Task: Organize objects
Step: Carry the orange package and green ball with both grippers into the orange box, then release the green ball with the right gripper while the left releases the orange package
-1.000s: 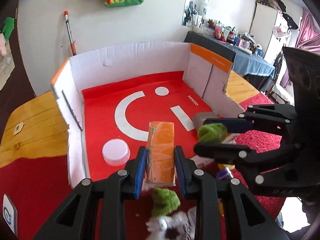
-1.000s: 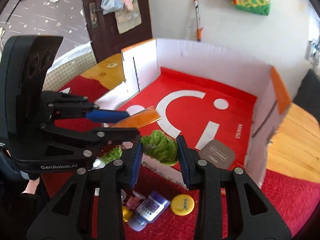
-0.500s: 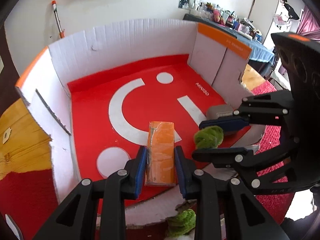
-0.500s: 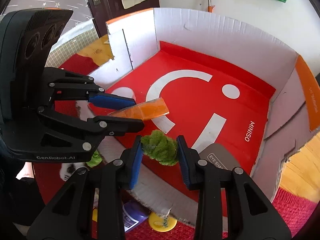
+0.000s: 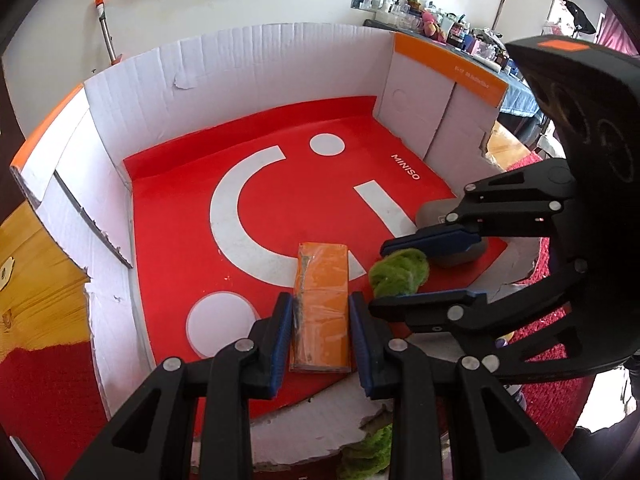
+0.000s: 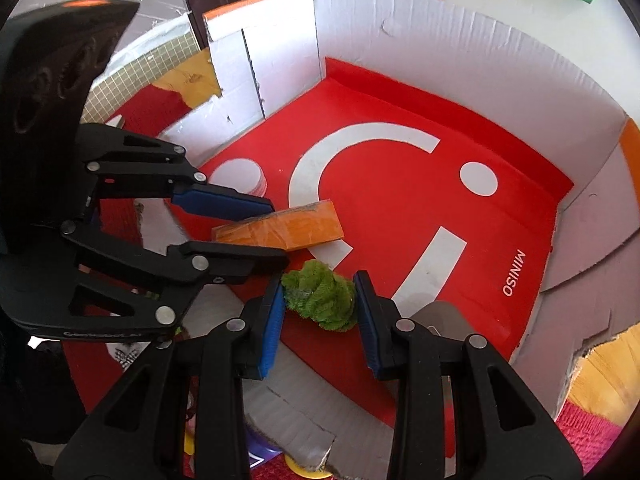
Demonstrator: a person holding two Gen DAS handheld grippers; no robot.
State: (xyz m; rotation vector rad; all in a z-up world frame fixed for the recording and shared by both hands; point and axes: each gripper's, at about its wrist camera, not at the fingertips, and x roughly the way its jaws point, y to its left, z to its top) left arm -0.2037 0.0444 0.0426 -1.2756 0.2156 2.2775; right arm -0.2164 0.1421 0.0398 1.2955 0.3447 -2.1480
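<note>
Left gripper (image 5: pixel 320 332) clenched on an orange packet (image 5: pixel 320 300), blue pads pressing its two long sides, packet wrapped in clear film and pointing away from the camera over the red floor of the box (image 5: pixel 248 92). Seen from the right wrist, same packet (image 6: pixel 280 228) jutting level from between the left gripper's (image 6: pixel 264 232) blue pad and black finger, above the white curved mark on the floor. Right gripper (image 6: pixel 320 300) clenched on a green fuzzy ball (image 6: pixel 320 300), pads touching it on both sides; in the left view that ball (image 5: pixel 400 274) held just right of the packet, apart from it, with the right gripper (image 5: pixel 400 272) reaching in from the right edge. Both held things above the near part of the box, inside its torn front wall; cannot tell whether either touches the floor. Box open-topped, white corrugated walls (image 6: pixel 440 40) with orange strips along some top edges, floor printed with a white smiling mark and the word MINISO. White lid (image 5: pixel 222 324) lying on the floor near the left wall, just left of the left gripper. Grey case (image 5: pixel 434 210) on the floor at the right, partly hidden behind the right gripper's fingers. More green fuzz (image 5: pixel 372 452) outside the box below the torn front wall. Yellow cap (image 6: pixel 300 470) and purple bottle (image 6: pixel 260 454) on the red cloth outside, at the bottom edge of the right view.
</note>
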